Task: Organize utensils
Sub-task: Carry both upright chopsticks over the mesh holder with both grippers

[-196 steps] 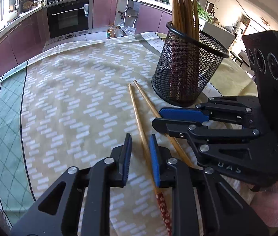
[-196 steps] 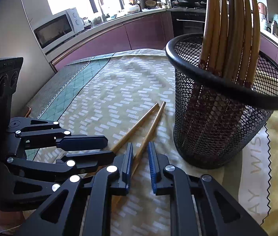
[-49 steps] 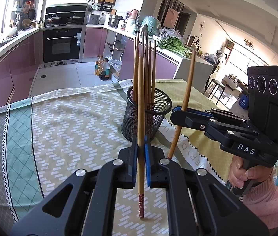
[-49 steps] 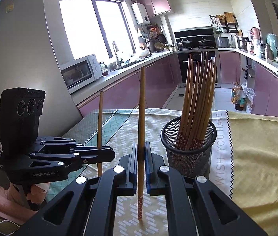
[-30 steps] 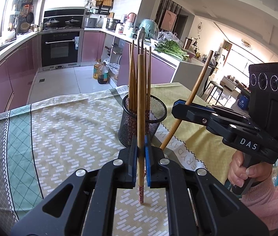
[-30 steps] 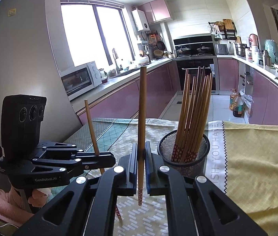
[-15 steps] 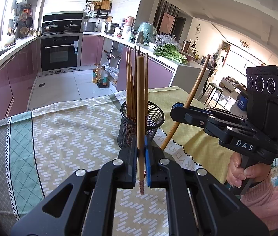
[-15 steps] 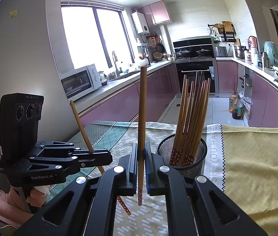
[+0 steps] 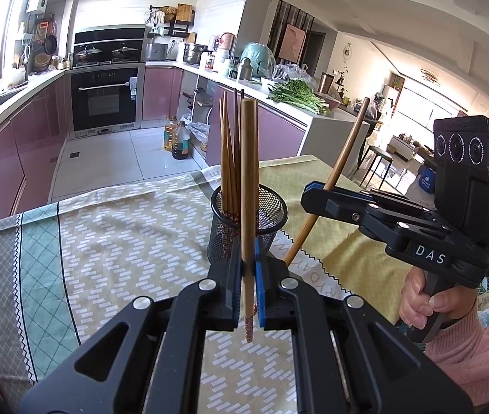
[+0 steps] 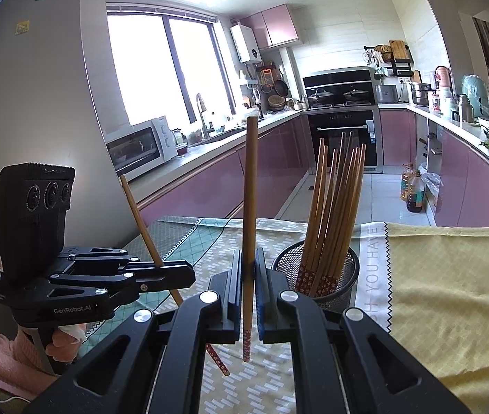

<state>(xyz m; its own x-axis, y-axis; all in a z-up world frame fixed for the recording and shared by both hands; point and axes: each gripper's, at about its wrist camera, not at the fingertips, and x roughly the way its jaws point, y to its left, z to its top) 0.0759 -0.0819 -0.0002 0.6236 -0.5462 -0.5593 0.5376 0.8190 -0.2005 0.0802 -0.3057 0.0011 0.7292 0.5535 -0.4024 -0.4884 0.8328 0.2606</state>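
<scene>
My left gripper (image 9: 248,277) is shut on a wooden chopstick (image 9: 248,186) that stands upright, red-patterned tip down, above the tablecloth. My right gripper (image 10: 248,284) is shut on a second chopstick (image 10: 249,207), also upright. Each gripper shows in the other view: the right one (image 9: 317,195) with its chopstick (image 9: 334,176) tilted, the left one (image 10: 185,276) with its chopstick (image 10: 147,234) tilted. A black mesh holder (image 9: 248,224) with several chopsticks stands on the table ahead of both grippers; it also shows in the right wrist view (image 10: 317,279).
The table carries a patterned beige and green cloth (image 9: 123,241) and a yellow cloth (image 10: 451,293). Kitchen counters, an oven (image 9: 104,98) and a microwave (image 10: 141,148) lie beyond the table. A hand in a pink sleeve (image 9: 427,307) holds the right gripper.
Both grippers closed on the two chopsticks that lay by the holder and lifted them upright, well above the table. In the last half second they rose a little further.
</scene>
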